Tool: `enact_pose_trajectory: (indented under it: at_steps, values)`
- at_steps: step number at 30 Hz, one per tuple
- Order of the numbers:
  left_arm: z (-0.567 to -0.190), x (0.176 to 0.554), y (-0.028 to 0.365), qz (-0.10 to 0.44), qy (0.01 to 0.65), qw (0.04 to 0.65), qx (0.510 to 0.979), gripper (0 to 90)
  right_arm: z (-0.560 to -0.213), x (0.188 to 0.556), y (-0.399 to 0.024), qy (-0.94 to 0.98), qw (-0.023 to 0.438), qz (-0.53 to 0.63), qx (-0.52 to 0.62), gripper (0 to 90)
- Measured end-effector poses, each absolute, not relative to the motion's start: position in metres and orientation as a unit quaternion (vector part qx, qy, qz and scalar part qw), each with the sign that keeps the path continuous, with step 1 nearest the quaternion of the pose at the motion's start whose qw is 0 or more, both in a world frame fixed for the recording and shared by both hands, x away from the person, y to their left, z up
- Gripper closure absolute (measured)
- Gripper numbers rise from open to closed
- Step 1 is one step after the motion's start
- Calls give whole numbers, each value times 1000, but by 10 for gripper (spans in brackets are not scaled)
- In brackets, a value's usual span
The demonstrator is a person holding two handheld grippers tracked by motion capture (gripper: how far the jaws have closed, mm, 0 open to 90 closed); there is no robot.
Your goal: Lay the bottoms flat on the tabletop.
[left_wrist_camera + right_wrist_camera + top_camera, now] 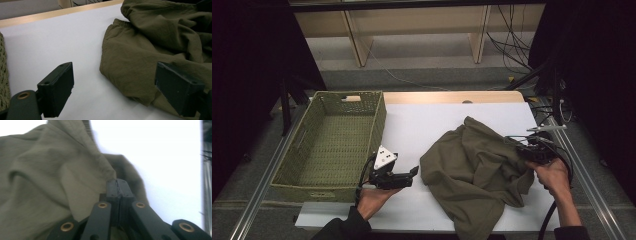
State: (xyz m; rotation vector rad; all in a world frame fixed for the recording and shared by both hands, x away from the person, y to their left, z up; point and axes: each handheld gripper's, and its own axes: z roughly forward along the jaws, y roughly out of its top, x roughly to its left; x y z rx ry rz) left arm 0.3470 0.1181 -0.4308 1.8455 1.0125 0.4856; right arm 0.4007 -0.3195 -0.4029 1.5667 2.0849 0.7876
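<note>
Olive garment lies crumpled on the right half of the white tabletop, front hem hanging past the near edge. Elastic cuff or waistband shows in the left gripper view, so probably trousers or a jacket; can't tell which.

Right tongs are pressed together on a fold at the garment's right edge, with cloth bunched up against the tips. Looks like a pinch grip to lift or drag that side.

Left tongs stand wide apart, nothing between them, held low just left of the garment's near-left edge. One jaw sits over bare tabletop, the other in front of the cloth. My read: lined up to take a second corner.

Green woven basket sits on the left, well apart from the garment, likely where it ends up.
</note>
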Motion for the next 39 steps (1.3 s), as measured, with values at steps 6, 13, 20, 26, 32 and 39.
enact_pose_trajectory:
  at_steps: [6, 13, 20, 26, 32, 39]
  values:
    - [-431, 347, 118, 198, 414, 470, 754, 154, -411, 397, -349, 721, 226, 264, 600, 899]
    - [-431, 348, 118, 199, 414, 468, 755, 154, -425, 392, -367, 704, 226, 236, 631, 897]
    - [-430, 347, 118, 200, 413, 470, 754, 154, -436, 385, -370, 710, 219, 213, 634, 893]
    - [-431, 347, 118, 200, 413, 470, 754, 154, -419, 384, -364, 701, 239, 255, 621, 586]
    - [-432, 347, 116, 199, 412, 468, 756, 154, -380, 379, -327, 713, 249, 336, 562, 433]
    - [-432, 348, 117, 197, 412, 469, 755, 154, -389, 388, -272, 766, 200, 332, 513, 389]
